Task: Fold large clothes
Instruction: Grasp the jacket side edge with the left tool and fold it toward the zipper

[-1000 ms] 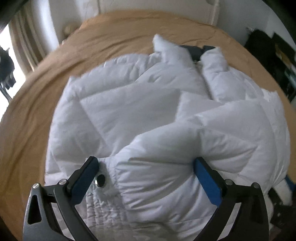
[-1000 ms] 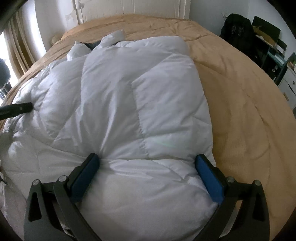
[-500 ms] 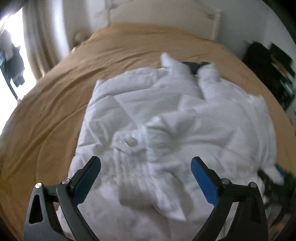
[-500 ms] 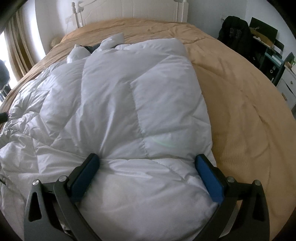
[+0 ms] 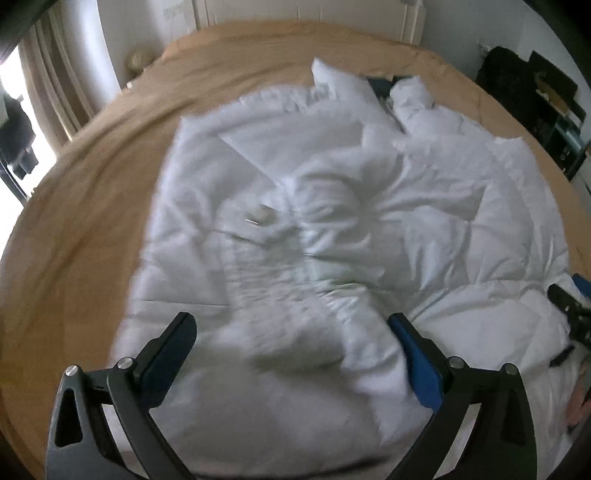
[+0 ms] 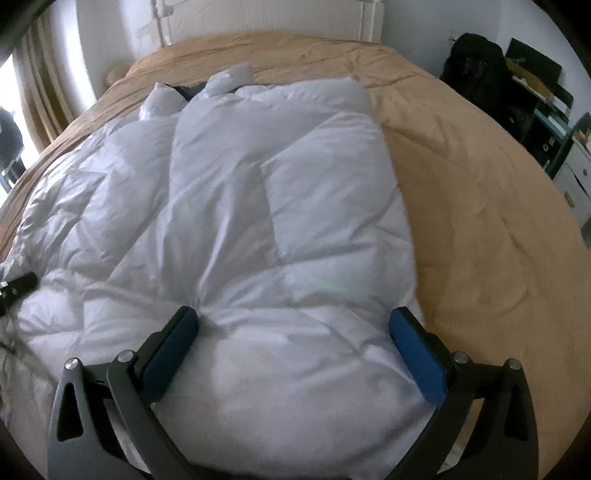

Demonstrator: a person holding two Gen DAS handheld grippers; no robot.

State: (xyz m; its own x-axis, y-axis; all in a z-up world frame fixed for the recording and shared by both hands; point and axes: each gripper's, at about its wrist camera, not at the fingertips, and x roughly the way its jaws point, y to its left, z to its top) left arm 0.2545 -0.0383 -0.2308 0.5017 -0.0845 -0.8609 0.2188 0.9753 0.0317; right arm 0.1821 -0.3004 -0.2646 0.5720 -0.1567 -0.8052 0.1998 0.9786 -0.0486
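Observation:
A white puffer jacket lies on a tan bed, collar at the far end. One sleeve is folded across its front, with its quilted cuff near me. My left gripper is open and empty above the near hem. In the right wrist view the jacket fills the left and middle of the bed. My right gripper is open, its jaws wide on either side of the jacket's near right corner. The right gripper also shows at the left wrist view's right edge.
A white headboard and wall stand at the far end. A black bag and dark shelves stand to the right of the bed. A curtain and window are on the left.
My left gripper has let go of the sleeve, which now lies across the jacket's front, and has drawn back and up. The right gripper has barely moved.

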